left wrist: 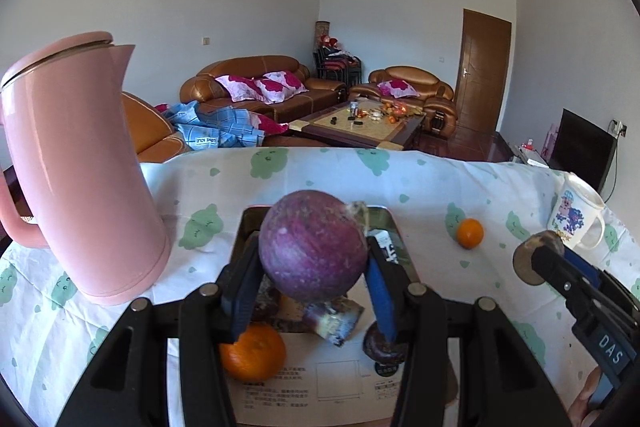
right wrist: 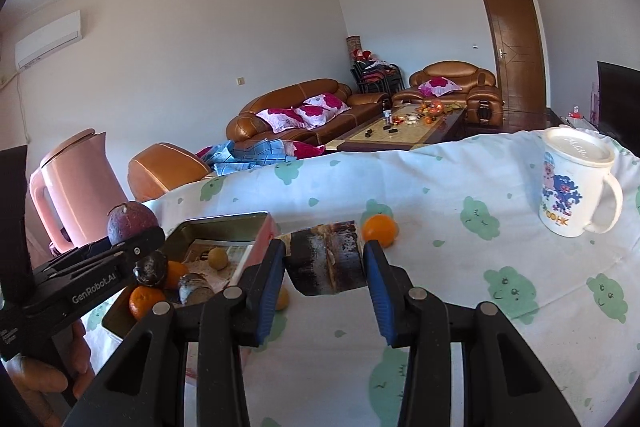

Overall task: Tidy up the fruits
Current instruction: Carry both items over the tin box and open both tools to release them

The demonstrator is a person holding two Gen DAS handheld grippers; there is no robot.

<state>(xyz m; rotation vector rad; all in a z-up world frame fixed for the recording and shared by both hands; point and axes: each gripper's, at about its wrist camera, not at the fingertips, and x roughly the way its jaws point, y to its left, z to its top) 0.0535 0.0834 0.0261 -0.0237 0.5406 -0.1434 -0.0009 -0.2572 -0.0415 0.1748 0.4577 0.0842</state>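
Observation:
My left gripper (left wrist: 313,259) is shut on a round purple fruit (left wrist: 313,245) and holds it above the metal tin (left wrist: 382,217). The tin (right wrist: 224,223) holds oranges (right wrist: 145,301), a dark fruit (right wrist: 151,269) and a yellowish fruit (right wrist: 218,258). An orange (left wrist: 253,351) and a dark fruit (left wrist: 378,347) show below the left gripper. My right gripper (right wrist: 325,263) is shut on a sliced brown fruit; its cut face (right wrist: 328,257) shows in the right wrist view and its round brown end (left wrist: 527,259) in the left wrist view. A loose orange (right wrist: 380,229) lies on the cloth; it also shows in the left wrist view (left wrist: 470,233).
A pink kettle (left wrist: 80,179) stands at the left, close to the tin. A white cartoon mug (right wrist: 576,183) stands at the right. The table has a white cloth with green prints (right wrist: 500,267). Sofas and a coffee table lie beyond the far edge.

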